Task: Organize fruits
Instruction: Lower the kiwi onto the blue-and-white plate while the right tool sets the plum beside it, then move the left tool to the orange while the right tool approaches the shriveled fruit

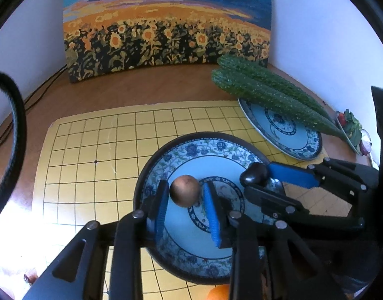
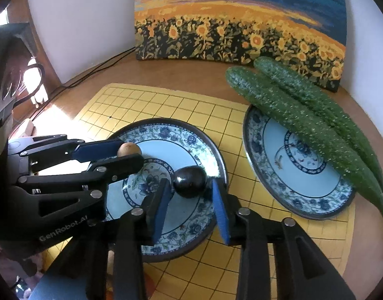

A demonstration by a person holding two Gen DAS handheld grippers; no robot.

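The left gripper (image 1: 184, 195) pinches a brown fruit (image 1: 184, 190) between its blue pads, over the near plate (image 1: 166, 155). The right gripper (image 2: 190, 187) pinches a dark fruit (image 2: 190, 181) in the same way, above the same plate's centre ring. Whether either fruit touches the plate cannot be told. The 2 grippers sit close, their fingertips near each other over the plate, so room between them is tight.

The near plate lies on a yellow grid mat (image 1: 91, 150); the mat's left half is open, with a single black dot on it. A far plate (image 2: 291, 182) sits just right of the near one, rims close but apart, its right edge reaching the mat's border. 2 cucumbers (image 2: 304, 115) lie side by side across its far-right rim, both ends overhanging. An orange (image 1: 219, 292) shows at the near edge, partly hidden by the left gripper.

Behind the mat a bare strip of brown table (image 1: 146, 87) runs to a sunflower painting (image 1: 166, 25) leaning on the wall. Cables (image 2: 91, 70) trail along the table's left edge.

"GenRobot.AI" reads on the left gripper's body in the right wrist view.
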